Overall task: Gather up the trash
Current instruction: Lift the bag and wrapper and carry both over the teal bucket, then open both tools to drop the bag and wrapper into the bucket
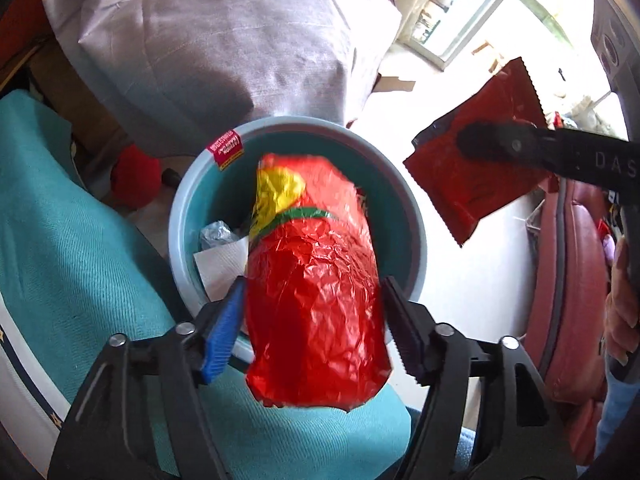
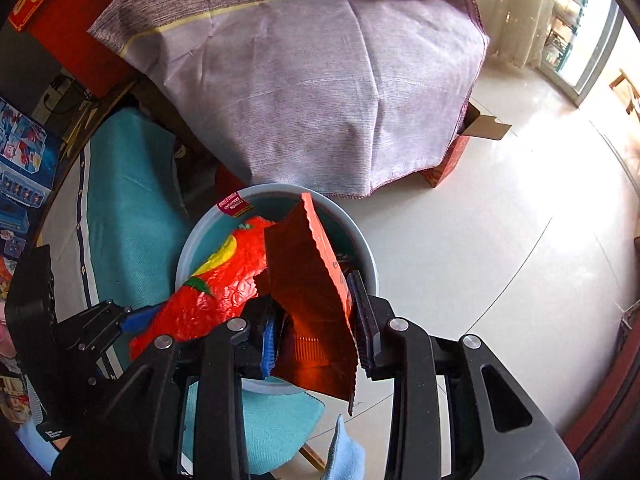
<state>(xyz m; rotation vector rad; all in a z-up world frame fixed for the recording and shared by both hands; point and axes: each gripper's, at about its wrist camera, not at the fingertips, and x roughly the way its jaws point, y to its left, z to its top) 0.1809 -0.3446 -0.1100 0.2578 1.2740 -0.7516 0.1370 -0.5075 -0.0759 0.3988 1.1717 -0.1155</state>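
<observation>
Left wrist view looks down onto a round blue bin (image 1: 416, 216) whose smooth rim sits tight against teal cloth (image 1: 72, 248) on one side and pale glossy floor (image 1: 492, 280) on the other, where open room lies. The left gripper (image 1: 312, 320) stands wide, its ribbed pads clear of the crinkled red wrapper (image 1: 316, 300), which hangs between them over the bin mouth. Foil and white paper (image 1: 220, 264) lie inside the bin. A draped lilac cloth (image 1: 224, 40) crowds the bin's far edge.

Right wrist view shows the right gripper (image 2: 316, 320) narrow, clamped on a flat red pouch (image 2: 308, 300) with zigzag-cut edges, held above the bin, just beside the wrapper. Bare floor stretches away on that side toward a cardboard flap (image 2: 486, 126).
</observation>
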